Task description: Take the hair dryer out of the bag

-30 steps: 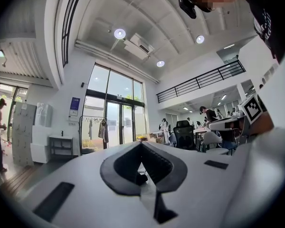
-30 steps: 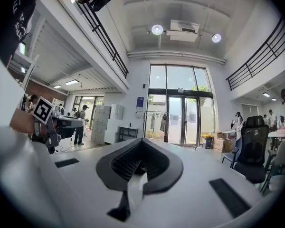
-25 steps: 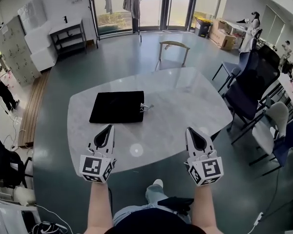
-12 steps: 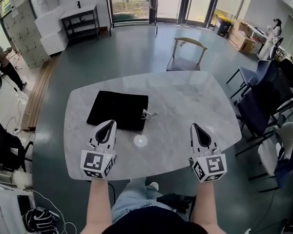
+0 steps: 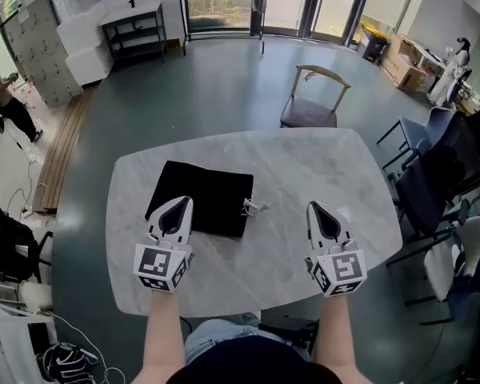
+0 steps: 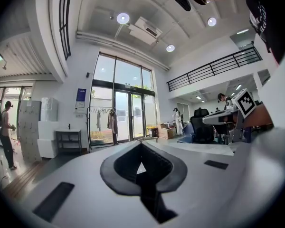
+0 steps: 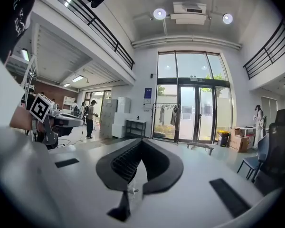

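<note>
A flat black bag (image 5: 200,197) lies on the marble table (image 5: 304,166), left of the middle, with white drawstring cords (image 5: 254,207) trailing from its right edge. No hair dryer shows anywhere. My left gripper (image 5: 180,203) hovers over the bag's near left edge, its jaws shut and empty. My right gripper (image 5: 314,208) hangs over bare tabletop well to the right of the bag, also shut with nothing in it. In the left gripper view (image 6: 141,148) and the right gripper view (image 7: 141,146) the closed jaws point almost level across the room, and the bag is hidden from both.
A wooden chair (image 5: 314,96) stands beyond the table's far edge. Dark office chairs (image 5: 444,162) crowd the right side. A person (image 5: 2,94) stands far left near lockers, and a black shelf (image 5: 134,29) is at the back wall.
Both grippers have moved forward over the table. The left one now reaches the bag's near edge. Both stayed shut.
</note>
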The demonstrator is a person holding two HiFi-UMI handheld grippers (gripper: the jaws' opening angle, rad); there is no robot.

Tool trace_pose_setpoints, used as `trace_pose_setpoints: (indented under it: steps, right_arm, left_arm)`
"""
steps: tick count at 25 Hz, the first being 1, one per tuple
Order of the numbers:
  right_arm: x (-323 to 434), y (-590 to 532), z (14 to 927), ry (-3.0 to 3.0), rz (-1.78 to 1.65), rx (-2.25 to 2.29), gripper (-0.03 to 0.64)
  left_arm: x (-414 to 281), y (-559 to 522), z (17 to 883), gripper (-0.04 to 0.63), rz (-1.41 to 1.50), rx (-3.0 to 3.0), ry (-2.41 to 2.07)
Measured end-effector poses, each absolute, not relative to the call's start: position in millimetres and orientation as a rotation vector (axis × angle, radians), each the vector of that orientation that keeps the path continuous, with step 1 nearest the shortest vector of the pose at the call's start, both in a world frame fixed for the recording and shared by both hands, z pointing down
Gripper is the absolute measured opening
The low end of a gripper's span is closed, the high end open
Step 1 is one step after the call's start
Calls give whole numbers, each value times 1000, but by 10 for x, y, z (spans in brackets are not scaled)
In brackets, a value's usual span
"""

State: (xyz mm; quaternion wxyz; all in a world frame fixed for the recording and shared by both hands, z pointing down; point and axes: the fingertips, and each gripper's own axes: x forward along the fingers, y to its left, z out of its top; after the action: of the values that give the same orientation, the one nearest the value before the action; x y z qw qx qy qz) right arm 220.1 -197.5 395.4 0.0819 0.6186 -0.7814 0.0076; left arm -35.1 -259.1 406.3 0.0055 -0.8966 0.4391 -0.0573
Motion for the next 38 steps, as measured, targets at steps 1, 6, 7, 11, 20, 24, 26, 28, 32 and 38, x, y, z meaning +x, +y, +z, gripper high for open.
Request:
trace_pose_setpoints:
  steps: [1,6,7,11,20,24,26,28,32,38]
  right_arm:
    - [2158,-2025,3993,-2334,32,1834,23]
    - [1994,-2170,4241,-2333,99,1775,23]
    - [1980,-2190,4300,-2333,114,1762,23]
    - [1971,-2228,4539,-2336,182,1695,23]
    - [2371,-2271,4965,-2303,297,1587,23]
    - [2519,-2223,5186,-2281,368,1565,23]
    - [2522,-2224,5250,-2287,383,1536,23]
    - [2507,-2246,5293,-2302,376,1494,23]
    - [2551,-2273,5330,-2306,388,1468,23]
    - [2626,-2286,5349,-2306,383,1441,23]
  left_arm:
    - [-349,-2622,4113,12,-193,-2826,1365]
    - [-319,-2681,4483,12,-305,-2916,1360]
    - [-287,-2681,4575,15,-336,-2934,1357]
    - [-75,-2590,4967,107,-521,-2993,1300]
    - [227,-2407,5837,163,-878,-3063,1441]
    - [224,-2352,6151,201,-1035,-3056,1569]
    - [273,-2356,6218,209,-1060,-3068,1596]
    - [314,-2389,6265,216,-1072,-3071,1635]
    - [385,-2424,6371,250,-1129,-3064,1713]
    - [371,-2423,6570,153,-1365,-2897,1851]
